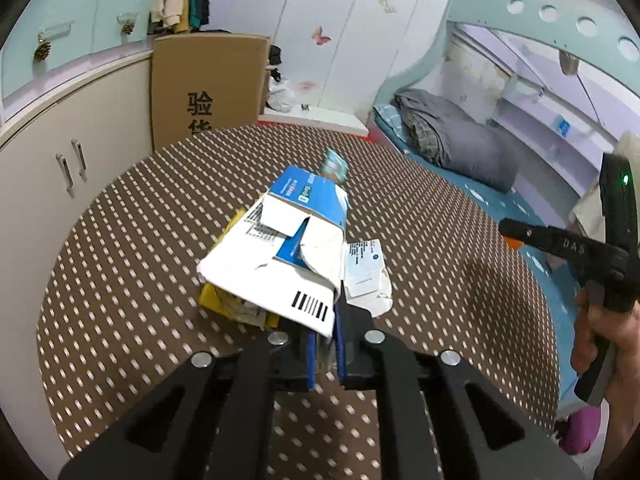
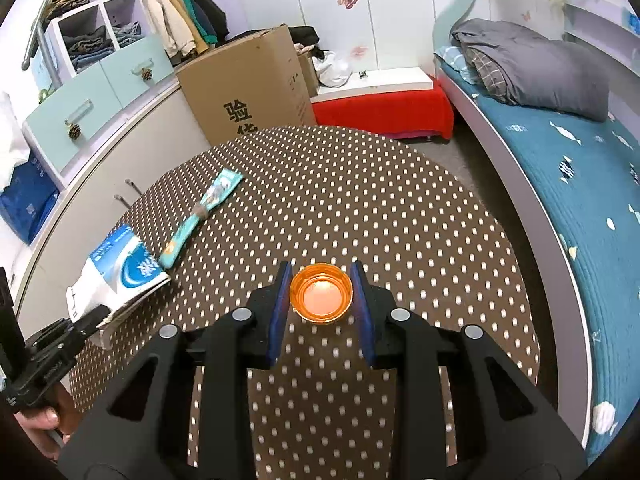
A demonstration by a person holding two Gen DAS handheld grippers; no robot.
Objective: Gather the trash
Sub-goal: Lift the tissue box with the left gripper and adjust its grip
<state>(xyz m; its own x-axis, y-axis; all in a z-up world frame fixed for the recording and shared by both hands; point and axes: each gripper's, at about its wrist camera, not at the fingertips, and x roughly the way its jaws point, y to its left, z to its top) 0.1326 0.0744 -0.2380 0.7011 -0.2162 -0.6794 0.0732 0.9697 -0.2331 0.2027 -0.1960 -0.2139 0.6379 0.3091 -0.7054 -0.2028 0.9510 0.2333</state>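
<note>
My left gripper is shut on the near edge of a torn blue-and-white carton, which it holds above the brown dotted round table. A yellow wrapper and a printed white slip show under the carton; I cannot tell whether they are gripped too. A teal wrapper lies beyond. In the right wrist view my right gripper is shut on an orange bottle cap, open side up, over the table. The left gripper with the carton is at lower left, the teal wrapper behind it.
A tall cardboard box stands behind the table beside a low cabinet. A red-draped bench is at the back and a bed with a blue cover runs along the right. The right gripper and a hand reach in.
</note>
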